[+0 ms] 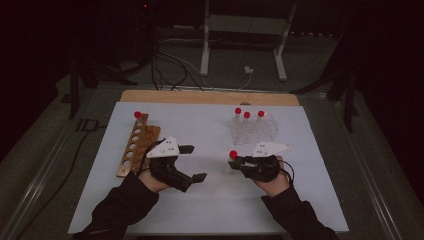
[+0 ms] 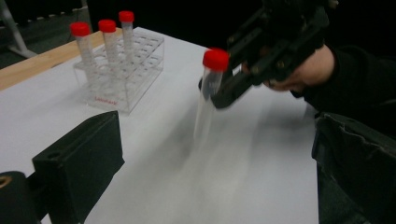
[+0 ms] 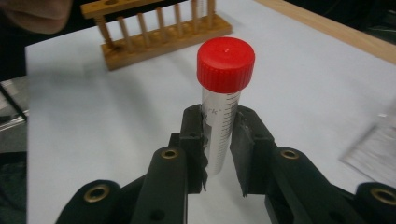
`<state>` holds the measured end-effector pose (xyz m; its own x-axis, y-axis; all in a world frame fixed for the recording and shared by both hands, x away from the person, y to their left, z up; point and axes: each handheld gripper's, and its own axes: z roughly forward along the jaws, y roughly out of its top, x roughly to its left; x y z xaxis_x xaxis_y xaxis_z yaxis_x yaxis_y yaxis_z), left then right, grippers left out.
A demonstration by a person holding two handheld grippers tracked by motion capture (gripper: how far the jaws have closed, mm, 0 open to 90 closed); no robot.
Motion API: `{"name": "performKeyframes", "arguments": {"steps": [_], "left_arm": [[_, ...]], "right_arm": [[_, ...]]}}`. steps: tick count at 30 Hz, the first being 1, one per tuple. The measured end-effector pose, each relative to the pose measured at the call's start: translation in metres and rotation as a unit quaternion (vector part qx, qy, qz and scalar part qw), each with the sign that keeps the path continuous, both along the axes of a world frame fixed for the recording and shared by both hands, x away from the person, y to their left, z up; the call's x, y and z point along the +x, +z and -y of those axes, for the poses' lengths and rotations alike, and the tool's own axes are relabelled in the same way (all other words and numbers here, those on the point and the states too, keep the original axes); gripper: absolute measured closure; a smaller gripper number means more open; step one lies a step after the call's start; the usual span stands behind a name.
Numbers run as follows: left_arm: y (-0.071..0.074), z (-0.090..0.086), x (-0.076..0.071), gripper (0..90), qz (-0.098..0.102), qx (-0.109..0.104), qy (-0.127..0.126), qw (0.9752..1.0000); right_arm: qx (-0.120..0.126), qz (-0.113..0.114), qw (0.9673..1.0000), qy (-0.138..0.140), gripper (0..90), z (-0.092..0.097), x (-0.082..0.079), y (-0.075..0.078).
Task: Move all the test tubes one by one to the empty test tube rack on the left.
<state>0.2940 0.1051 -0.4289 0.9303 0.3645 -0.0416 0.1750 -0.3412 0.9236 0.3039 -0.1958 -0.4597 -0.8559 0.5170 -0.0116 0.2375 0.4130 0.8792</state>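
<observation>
The right gripper [image 3: 218, 154] was clamped on a red-capped tube [image 3: 222, 100], which stood upright, cap up, just clear of the white sheet [image 1: 210, 200]. The left gripper [image 1: 192, 162] stood with jaws apart, holding nothing, at nine o'clock from the tube. The wooden rack [image 1: 137, 145], with one tube in its far end, lay beyond at ten o'clock; the left hand was nearer it. The clear rack [image 1: 255, 129] stood at one o'clock, the room dark behind

a: what's lying on the table [image 1: 210, 210]?
b: a white sheet [image 1: 215, 135] is covering it. a wooden rack [image 1: 136, 145] is sitting just beyond the left gripper [image 1: 192, 163], a clear rack [image 1: 254, 128] beyond the right gripper [image 1: 233, 163].
</observation>
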Motion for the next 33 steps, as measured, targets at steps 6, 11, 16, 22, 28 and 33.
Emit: {"name": "performKeyframes", "arguments": {"steps": [6, 11, 16, 22, 28, 33], "left_arm": [[0.001, 0.011, 0.004, 6.7, 0.001, -0.002, -0.007, 1.0000], [0.002, 0.022, 0.006, 16.4, 0.009, -0.004, -0.011, 0.9999], [0.000, 0.031, 0.008, 28.9, 0.015, 0.001, -0.014, 0.9998], [-0.003, 0.041, 0.010, 45.9, 0.019, 0.008, -0.016, 0.9997], [-0.007, 0.053, 0.010, 60.0, 0.024, 0.024, -0.027, 0.9991], [-0.009, 0.056, 0.012, 70.9, 0.028, 0.027, -0.027, 0.9989]], "right_arm": [[-0.004, -0.006, 0.9999, 0.014, 75.4, -0.009, -0.004, -0.003], [-0.004, -0.008, 0.9996, 0.028, 75.3, -0.015, -0.007, -0.004], [-0.003, -0.008, 0.9993, 0.035, 75.3, -0.019, -0.009, -0.003], [-0.002, -0.010, 0.9992, 0.040, 75.3, -0.021, -0.010, -0.003], [-0.004, -0.009, 0.9991, 0.042, 75.3, -0.022, -0.011, -0.004], [-0.004, -0.009, 0.9992, 0.039, 75.3, -0.022, -0.011, -0.004]]}}
